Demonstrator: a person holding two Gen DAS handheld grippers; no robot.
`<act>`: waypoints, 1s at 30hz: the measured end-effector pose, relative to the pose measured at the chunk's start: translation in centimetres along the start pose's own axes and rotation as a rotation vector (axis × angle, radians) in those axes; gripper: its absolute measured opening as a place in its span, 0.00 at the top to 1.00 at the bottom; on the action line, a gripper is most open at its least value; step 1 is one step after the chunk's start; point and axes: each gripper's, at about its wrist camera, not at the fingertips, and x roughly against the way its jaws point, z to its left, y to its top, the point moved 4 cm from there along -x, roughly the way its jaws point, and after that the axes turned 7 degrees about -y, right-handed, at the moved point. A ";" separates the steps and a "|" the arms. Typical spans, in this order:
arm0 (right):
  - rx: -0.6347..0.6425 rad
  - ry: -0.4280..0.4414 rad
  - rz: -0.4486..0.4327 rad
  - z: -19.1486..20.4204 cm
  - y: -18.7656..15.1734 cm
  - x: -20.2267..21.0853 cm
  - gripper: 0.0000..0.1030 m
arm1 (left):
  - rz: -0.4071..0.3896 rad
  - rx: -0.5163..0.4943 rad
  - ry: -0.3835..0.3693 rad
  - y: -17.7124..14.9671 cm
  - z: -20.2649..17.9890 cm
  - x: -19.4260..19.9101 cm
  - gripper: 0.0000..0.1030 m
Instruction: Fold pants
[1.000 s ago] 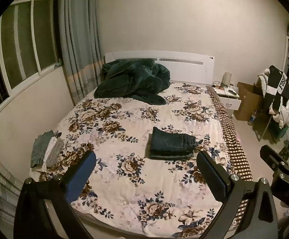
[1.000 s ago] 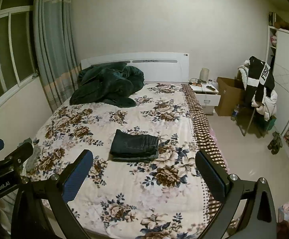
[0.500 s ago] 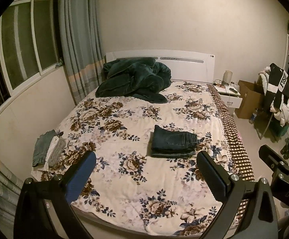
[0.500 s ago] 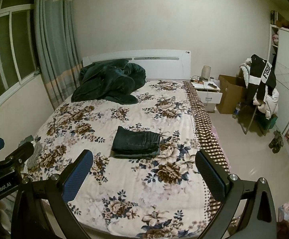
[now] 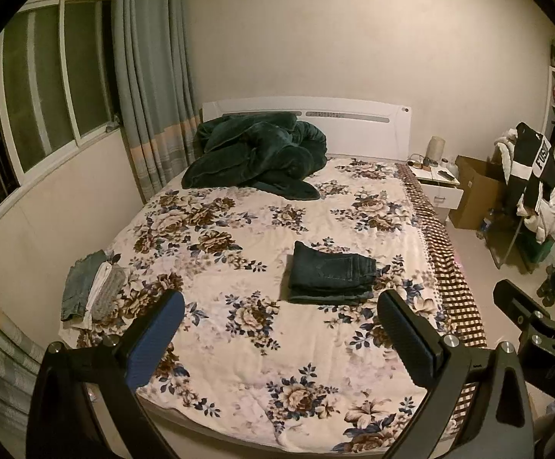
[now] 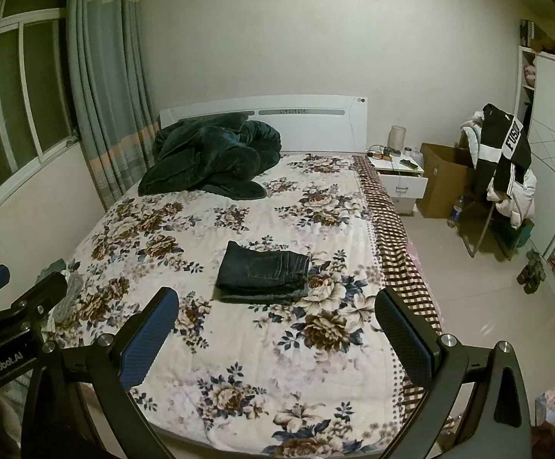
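Note:
Dark blue jeans (image 5: 331,277) lie folded in a neat stack on the floral bedspread (image 5: 247,344), toward the bed's right side; they also show in the right wrist view (image 6: 264,277). My left gripper (image 5: 281,325) is open and empty, held back from the foot of the bed. My right gripper (image 6: 277,323) is open and empty too, beside the left one. Each gripper shows at the edge of the other's view: the right one (image 5: 537,313) and the left one (image 6: 13,298).
A dark green blanket (image 5: 256,155) is heaped at the headboard. A small pile of folded clothes (image 5: 92,290) sits at the bed's left edge. A nightstand (image 6: 398,176), a cardboard box (image 6: 444,179) and a chair draped with clothes (image 6: 501,168) stand right of the bed.
Both grippers have drawn back from the bed, so more of its foot shows. The folded jeans have not moved.

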 end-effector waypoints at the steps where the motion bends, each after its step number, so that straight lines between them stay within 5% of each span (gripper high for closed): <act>1: 0.000 -0.002 -0.002 0.0 0.0 0.0 0.00 | -0.002 0.000 -0.003 0.1 -0.1 -0.1 0.00; 30: -0.002 0.003 0.004 -0.2 -1.7 -0.2 0.00 | 0.000 -0.007 -0.009 0.4 -1.4 0.2 0.00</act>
